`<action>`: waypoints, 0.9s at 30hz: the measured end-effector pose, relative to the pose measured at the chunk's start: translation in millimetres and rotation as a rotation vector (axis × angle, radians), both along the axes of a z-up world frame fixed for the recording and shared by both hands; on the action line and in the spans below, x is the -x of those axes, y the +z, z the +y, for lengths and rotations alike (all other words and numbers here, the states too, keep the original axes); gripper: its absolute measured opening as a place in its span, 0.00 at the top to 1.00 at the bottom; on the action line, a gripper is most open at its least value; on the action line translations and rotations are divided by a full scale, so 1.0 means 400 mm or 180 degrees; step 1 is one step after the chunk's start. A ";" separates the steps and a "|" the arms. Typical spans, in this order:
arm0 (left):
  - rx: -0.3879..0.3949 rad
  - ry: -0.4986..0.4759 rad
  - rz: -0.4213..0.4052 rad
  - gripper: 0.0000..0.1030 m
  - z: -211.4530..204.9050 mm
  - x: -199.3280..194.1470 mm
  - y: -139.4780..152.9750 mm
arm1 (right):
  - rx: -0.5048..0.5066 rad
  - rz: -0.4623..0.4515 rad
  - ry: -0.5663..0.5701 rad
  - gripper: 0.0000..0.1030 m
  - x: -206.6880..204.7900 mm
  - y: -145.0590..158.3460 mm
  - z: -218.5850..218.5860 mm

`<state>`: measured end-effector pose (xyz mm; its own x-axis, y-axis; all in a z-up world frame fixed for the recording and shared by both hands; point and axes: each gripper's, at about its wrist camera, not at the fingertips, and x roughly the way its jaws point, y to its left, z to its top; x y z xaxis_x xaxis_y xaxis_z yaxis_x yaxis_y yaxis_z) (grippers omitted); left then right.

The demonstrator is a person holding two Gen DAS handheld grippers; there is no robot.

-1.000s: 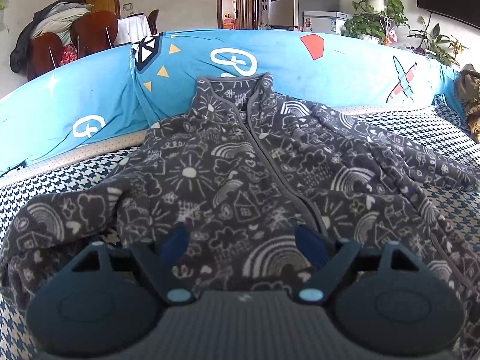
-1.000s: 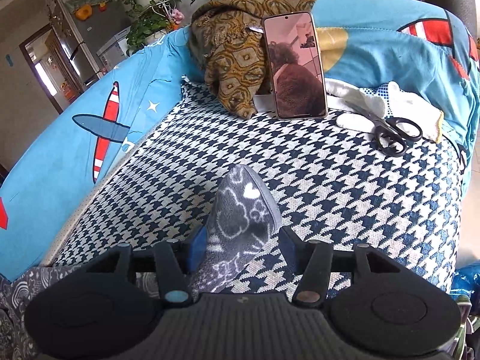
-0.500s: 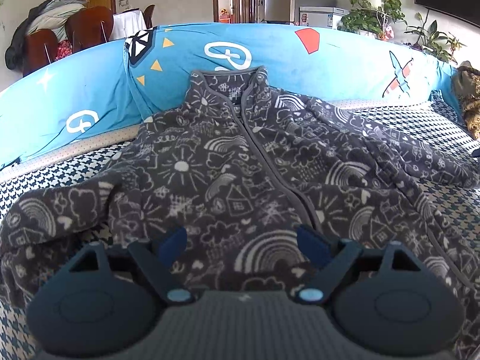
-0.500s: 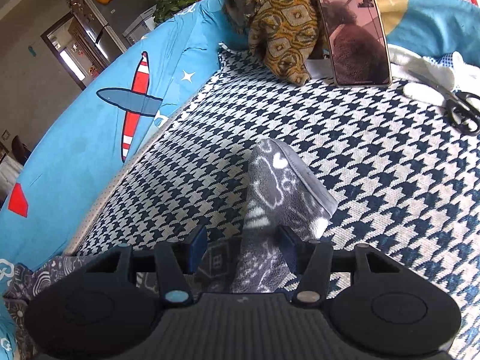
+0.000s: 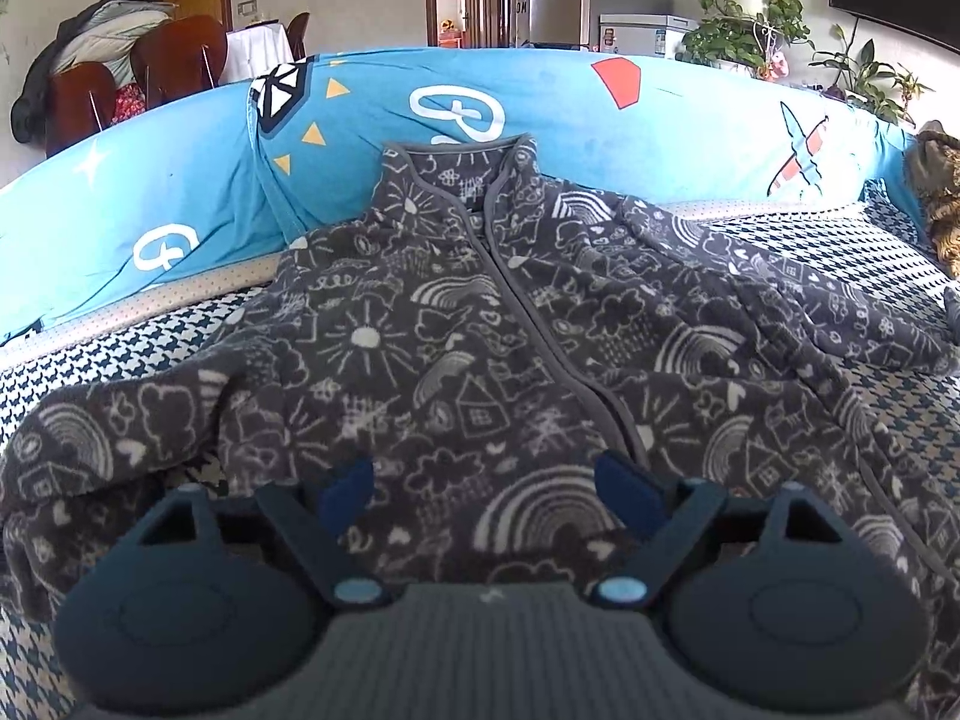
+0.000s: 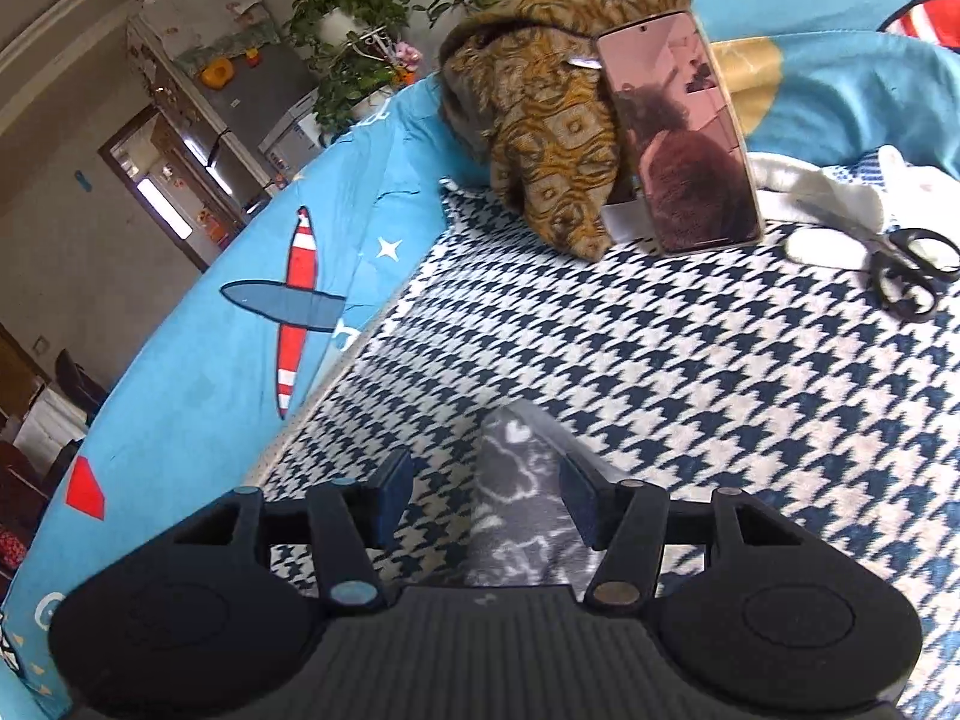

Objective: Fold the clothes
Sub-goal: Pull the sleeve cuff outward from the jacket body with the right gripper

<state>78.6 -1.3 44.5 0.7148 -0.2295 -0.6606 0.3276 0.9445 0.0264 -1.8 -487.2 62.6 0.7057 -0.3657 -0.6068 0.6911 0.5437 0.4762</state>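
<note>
Both grippers sitting wide over a jacket spread on the sofa.

The grey jacket (image 5: 456, 348) is lying flat on the houndstooth seat (image 5: 900, 420), collar propped against the blue backrest (image 5: 180, 180), zip running down the middle, both sleeves stretched out sideways. The left gripper (image 5: 489, 489) is hanging over the hem, jaws spread apart with nothing pinched between them. On the other side, the right gripper (image 6: 486, 495) is hovering over the sleeve (image 6: 516, 480) cuff, jaws apart too; the cuff is sitting in the gap nearer the right finger, though whether it is touching is hard to call. Beyond it a phone (image 6: 678, 132) is leaning against a brown cloth (image 6: 540, 108), with scissors (image 6: 912, 270) lying near it on the seat.
</note>
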 end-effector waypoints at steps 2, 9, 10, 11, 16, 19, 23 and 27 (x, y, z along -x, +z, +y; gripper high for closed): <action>-0.0018 -0.0008 -0.0029 0.17 -0.003 0.003 0.001 | 0.0090 0.0218 -0.0118 0.46 0.016 -0.009 -0.007; -0.0063 0.0001 -0.0059 0.17 -0.004 0.006 -0.001 | -0.0049 0.0402 -0.0129 0.46 0.005 -0.063 -0.023; -0.0055 0.0007 -0.0050 0.17 -0.003 0.004 -0.001 | -0.0076 0.0403 -0.0111 0.46 -0.001 -0.069 -0.022; -0.0047 0.0013 -0.0041 0.17 -0.001 0.003 -0.001 | -0.0089 0.0416 -0.0096 0.46 -0.010 -0.076 -0.019; -0.0008 0.0043 0.0004 0.16 0.006 -0.005 -0.002 | 0.0154 0.0494 -0.0114 0.46 -0.040 -0.085 0.000; -0.0004 0.0040 0.0004 0.16 0.004 -0.005 -0.002 | 0.0217 0.0498 -0.0141 0.46 -0.045 -0.088 0.003; -0.0018 0.0038 0.0006 0.16 0.002 -0.006 -0.005 | 0.0287 0.0501 -0.0169 0.46 -0.049 -0.089 0.006; -0.0030 0.0036 -0.0002 0.16 0.001 -0.005 -0.006 | 0.0292 0.0479 -0.0181 0.58 -0.047 -0.090 0.005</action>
<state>80.5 -0.9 42.2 0.7178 -0.2151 -0.6622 0.3169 0.9478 0.0356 17.1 -485.3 26.5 0.5861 -0.4612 -0.6661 0.7817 0.5381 0.3153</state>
